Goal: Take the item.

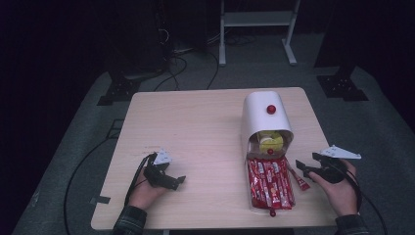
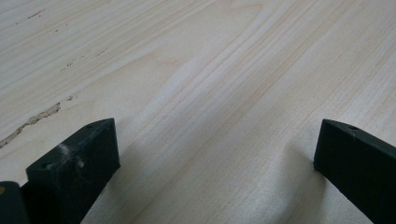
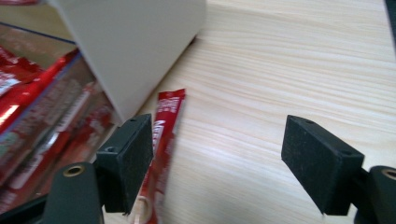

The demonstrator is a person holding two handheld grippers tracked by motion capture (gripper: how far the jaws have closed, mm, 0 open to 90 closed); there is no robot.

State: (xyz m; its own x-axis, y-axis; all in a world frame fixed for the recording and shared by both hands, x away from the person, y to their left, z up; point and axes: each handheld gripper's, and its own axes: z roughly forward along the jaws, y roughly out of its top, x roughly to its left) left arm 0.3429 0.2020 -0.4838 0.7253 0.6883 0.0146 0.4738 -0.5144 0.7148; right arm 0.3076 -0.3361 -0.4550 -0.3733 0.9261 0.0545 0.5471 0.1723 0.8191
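Observation:
A white dome-shaped container [image 1: 265, 117] with a red knob stands on the wooden table [image 1: 195, 132], yellow items showing in its open front. A clear drawer [image 1: 269, 183] full of several red sachets is pulled out toward me. One loose red sachet [image 1: 298, 178] [image 3: 161, 140] lies on the table just right of the drawer. My right gripper [image 1: 299, 167] [image 3: 217, 161] is open, low over the table, with its left jaw beside that sachet. My left gripper [image 1: 180, 182] [image 2: 215, 154] is open over bare wood at the front left, holding nothing.
The white container wall [image 3: 130, 46] and the drawer edge [image 3: 42, 116] lie close on the left of the right gripper view. A metal stand [image 1: 257, 29] and cables [image 1: 171, 68] sit on the grey floor beyond the table. The table's front edge is near both hands.

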